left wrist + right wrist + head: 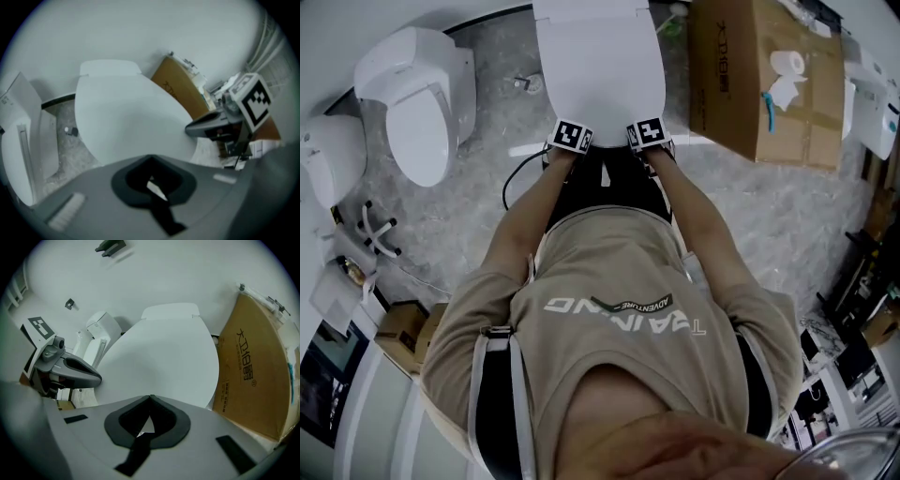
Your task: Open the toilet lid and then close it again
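Toilet lid cut off at head view's top edge, floor object beside it unidentifiably small

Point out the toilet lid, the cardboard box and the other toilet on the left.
toilet lid (598,70), head view, middle of its white top surface.
cardboard box (741,94), head view, its brown top face.
other toilet (420,117), head view, its white top.

Your head camera looks steeply down from above you onto the toilet lid. Each gripper camera sits low and close, facing along it. All three views share the lid and cardboard box.
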`<state>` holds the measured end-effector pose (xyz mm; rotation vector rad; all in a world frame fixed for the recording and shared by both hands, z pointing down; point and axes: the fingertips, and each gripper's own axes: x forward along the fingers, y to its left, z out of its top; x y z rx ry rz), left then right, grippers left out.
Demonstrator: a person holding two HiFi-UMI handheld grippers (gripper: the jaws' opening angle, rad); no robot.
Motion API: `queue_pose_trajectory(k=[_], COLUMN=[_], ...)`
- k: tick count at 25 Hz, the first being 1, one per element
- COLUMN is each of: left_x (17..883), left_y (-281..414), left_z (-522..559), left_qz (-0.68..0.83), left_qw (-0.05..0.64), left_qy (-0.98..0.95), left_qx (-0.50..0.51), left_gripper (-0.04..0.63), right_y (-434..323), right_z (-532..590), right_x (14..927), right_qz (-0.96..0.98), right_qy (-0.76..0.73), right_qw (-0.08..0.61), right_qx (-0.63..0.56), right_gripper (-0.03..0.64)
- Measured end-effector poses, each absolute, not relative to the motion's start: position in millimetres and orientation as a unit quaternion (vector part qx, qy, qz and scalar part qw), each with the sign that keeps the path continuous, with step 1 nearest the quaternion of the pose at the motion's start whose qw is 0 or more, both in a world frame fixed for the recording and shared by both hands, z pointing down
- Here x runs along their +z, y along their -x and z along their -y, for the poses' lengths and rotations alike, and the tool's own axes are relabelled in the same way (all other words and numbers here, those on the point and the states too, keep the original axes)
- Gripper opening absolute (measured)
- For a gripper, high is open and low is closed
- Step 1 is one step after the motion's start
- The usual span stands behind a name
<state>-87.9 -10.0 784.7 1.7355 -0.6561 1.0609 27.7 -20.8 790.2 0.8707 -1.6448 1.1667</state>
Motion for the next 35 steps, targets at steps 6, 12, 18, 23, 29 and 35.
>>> queue_pose_trajectory(k=[6,12,18,23,29,35], left_x=[818,855,893,917,942,959], left_y=[88,90,92,91,88,88], left_z=[-7,-23,-28,-35,-37,-37], left_qz=[0.276,0.300,0.305,0.321,0.336,0.343], left_qw=[0.512,0.532,0.539,0.544,0.556,0.549], left_qy=[-0.681,-0.652,-0.637,-0.625,-0.612,-0.611], left_qx=[0.444,0.450,0.458,0.458,0.452,0.455], left_gripper=[0.003,0.003,0.003,0.003,0.003,0.003], right_y=[-29,-30,-28,-30,-27,-28], right_z=[6,-12,-18,-30,-34,-38], right_x=[824,862,897,923,947,964], right_qz=[0.646,0.647,0.649,0.640,0.647,0.642], right_qy=[-0.349,-0.314,-0.295,-0.283,-0.266,-0.263], right_qw=[0.455,0.479,0.479,0.485,0.492,0.492], right_qx=[0.504,0.503,0.513,0.525,0.519,0.526], right_gripper=[0.011,0.011,0.012,0.012,0.012,0.011])
